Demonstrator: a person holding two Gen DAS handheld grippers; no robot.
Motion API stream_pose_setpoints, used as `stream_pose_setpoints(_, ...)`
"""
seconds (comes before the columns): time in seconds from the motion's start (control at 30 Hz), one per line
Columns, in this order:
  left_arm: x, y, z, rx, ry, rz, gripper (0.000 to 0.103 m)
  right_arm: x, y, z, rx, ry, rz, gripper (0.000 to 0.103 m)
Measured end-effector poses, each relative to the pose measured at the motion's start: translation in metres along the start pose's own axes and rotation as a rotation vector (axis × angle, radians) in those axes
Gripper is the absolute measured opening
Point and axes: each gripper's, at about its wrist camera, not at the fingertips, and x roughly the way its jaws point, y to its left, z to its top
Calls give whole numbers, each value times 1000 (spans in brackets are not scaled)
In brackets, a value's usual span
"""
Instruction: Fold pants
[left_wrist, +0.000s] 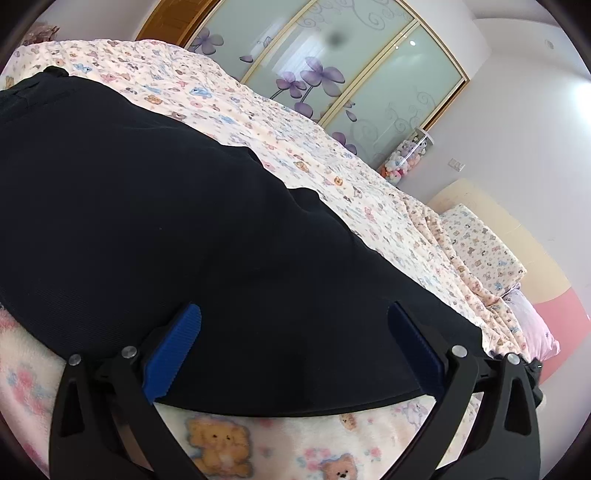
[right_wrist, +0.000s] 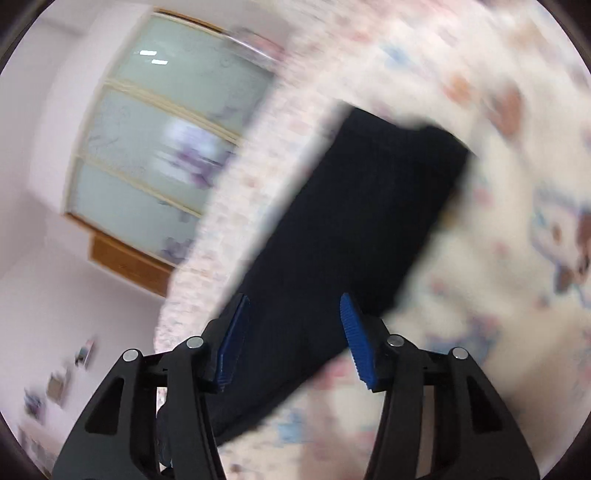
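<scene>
Black pants (left_wrist: 155, 221) lie spread along the bed, filling the left and middle of the left wrist view. My left gripper (left_wrist: 293, 325) is open, its blue pads (left_wrist: 173, 354) low over the near hem edge of the pants, with nothing between them. In the blurred right wrist view the pants (right_wrist: 354, 221) show as a long dark strip running away from me. My right gripper (right_wrist: 293, 325) is open, its blue pads (right_wrist: 356, 343) on either side of the strip's near end, not closed on it.
The bed is covered by a pink bear-print blanket (left_wrist: 295, 147). A pillow (left_wrist: 480, 243) and headboard (left_wrist: 546, 266) lie at the right. A sliding-door wardrobe (left_wrist: 332, 66) with purple flowers stands behind, also in the right wrist view (right_wrist: 166, 147). Plush toys (left_wrist: 402, 158) sit by the wall.
</scene>
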Motion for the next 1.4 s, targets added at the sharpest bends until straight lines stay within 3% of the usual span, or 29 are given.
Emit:
stream_pose_setpoints(0.03, 0, 2, 0, -3, -2, -2, 101, 8, 17, -4, -68, 22, 26, 54)
stream_pose_setpoints(0.07, -1, 2, 0, -8, -8, -5, 101, 26, 48, -11, -175, 107, 76, 54)
stream_pose_setpoints(0.13, -2, 5, -1, -26, -21, -8, 101, 65, 95, -35, -265, 280, 181, 54)
stream_pose_setpoints(0.27, -4, 7, -1, -57, -47, -11, 101, 159, 195, -93, -313, 602, 374, 54)
stream_pose_setpoints(0.3, -4, 8, -1, -60, -48, -11, 101, 177, 215, -107, -331, 649, 397, 54)
stream_pose_setpoints(0.4, -4, 7, 0, -62, -48, -3, 101, 239, 275, -154, -444, 771, 383, 58)
stream_pose_setpoints(0.53, -3, 4, 0, -58, -44, 13, 101, 291, 293, -207, -538, 866, 208, 58)
stream_pose_setpoints(0.6, -2, 4, 1, -60, -44, 10, 101, 319, 280, -205, -591, 809, 53, 53)
stream_pose_setpoints(0.63, -2, 4, 1, -60, -42, 8, 101, 326, 266, -203, -555, 807, 28, 39)
stream_pose_setpoints(0.67, 0, 5, 2, -62, -37, 5, 101, 328, 252, -202, -476, 809, 29, 32)
stream_pose_setpoints(0.7, 0, 6, 3, -63, -34, 4, 101, 332, 234, -191, -341, 814, 77, 32)
stream_pose_setpoints(0.8, 0, 7, 3, -68, -34, 10, 101, 312, 224, -173, -332, 777, 108, 34)
stream_pose_setpoints(0.97, -2, 9, 2, -73, -38, 0, 101, 207, 207, -125, -340, 582, 210, 64)
stream_pose_setpoints(1.07, -3, 10, 1, -74, -41, -7, 101, 135, 174, -78, -331, 392, 174, 65)
stream_pose_setpoints(1.17, -5, 12, 0, -81, -47, -21, 101, 52, 106, -23, -245, 138, 30, 65)
stream_pose_setpoints(1.27, -6, 13, -1, -83, -51, -28, 101, -7, 39, 7, -161, -33, -133, 65)
stream_pose_setpoints(1.33, -7, 13, -1, -83, -53, -30, 101, -37, -5, 12, -58, -116, -158, 65)
stream_pose_setpoints(1.4, -7, 12, -2, -83, -57, -32, 101, -47, -39, 14, 81, -140, -138, 65)
